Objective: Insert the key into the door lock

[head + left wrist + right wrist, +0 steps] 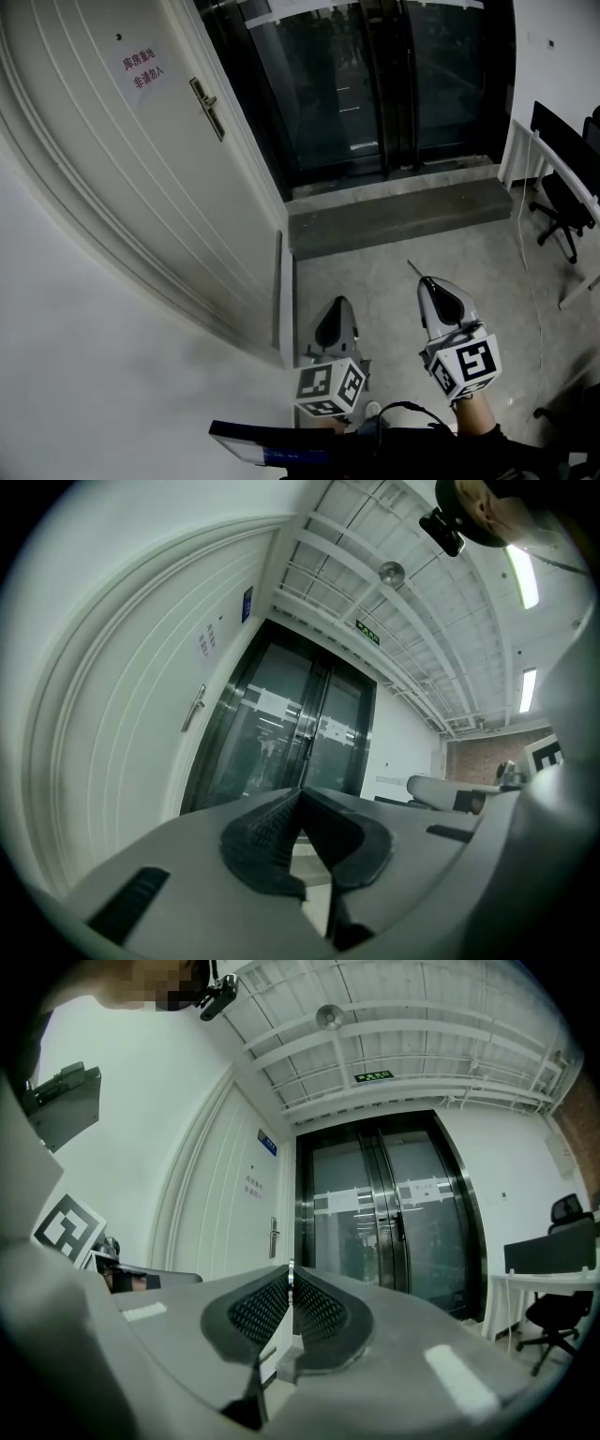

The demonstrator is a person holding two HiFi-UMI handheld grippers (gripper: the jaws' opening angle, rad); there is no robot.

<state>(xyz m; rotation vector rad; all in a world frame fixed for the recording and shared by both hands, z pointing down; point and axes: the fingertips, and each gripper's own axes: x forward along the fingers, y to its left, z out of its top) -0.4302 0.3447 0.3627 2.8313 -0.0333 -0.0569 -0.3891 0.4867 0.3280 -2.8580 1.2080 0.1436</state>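
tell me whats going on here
A person holds a gripper in each hand, standing back from a white door. The right gripper is shut on a thin key, whose tip pokes out past the jaws. The left gripper is shut with nothing in it. The door handle and its lock plate are ahead on the left, well clear of both grippers, so the key has not yet been brought to the lock.
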